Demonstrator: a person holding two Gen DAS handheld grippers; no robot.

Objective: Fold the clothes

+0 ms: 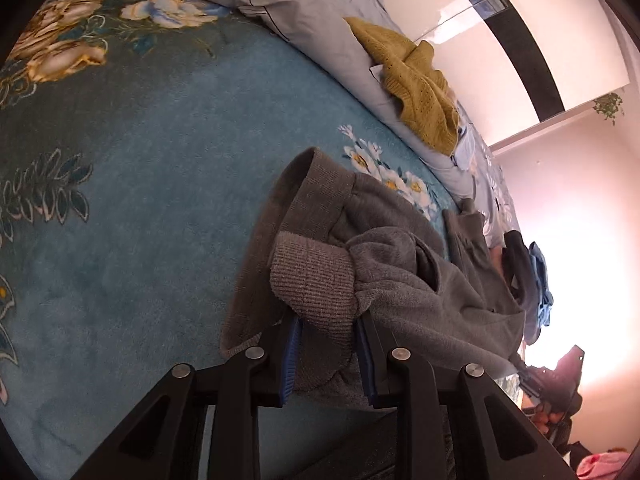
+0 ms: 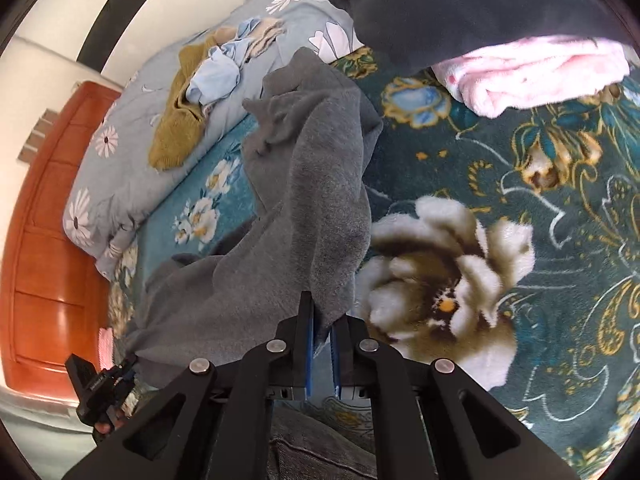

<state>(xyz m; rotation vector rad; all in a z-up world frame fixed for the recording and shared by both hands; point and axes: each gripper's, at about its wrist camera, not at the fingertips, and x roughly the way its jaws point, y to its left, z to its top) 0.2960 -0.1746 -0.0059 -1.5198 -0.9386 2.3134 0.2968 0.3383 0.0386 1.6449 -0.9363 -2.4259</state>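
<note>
A grey sweatshirt (image 1: 400, 264) lies bunched on the teal flowered blanket (image 1: 140, 184). My left gripper (image 1: 328, 320) is shut on its ribbed cuff (image 1: 316, 284), which fills the gap between the blue pads. In the right wrist view the same grey sweatshirt (image 2: 304, 184) rises in a long fold from my right gripper (image 2: 322, 320), which is shut on a thin edge of the fabric. The other gripper (image 2: 100, 392) shows at the lower left of that view, at the sweatshirt's far end.
A grey flowered duvet (image 2: 132, 152) is heaped along the far side with a mustard knit (image 2: 176, 120) and a pale blue garment (image 2: 216, 76) on it. A folded pink fleece (image 2: 536, 72) under a dark garment (image 2: 460, 8) lies at the back right. An orange wooden door (image 2: 44, 240) stands at the left.
</note>
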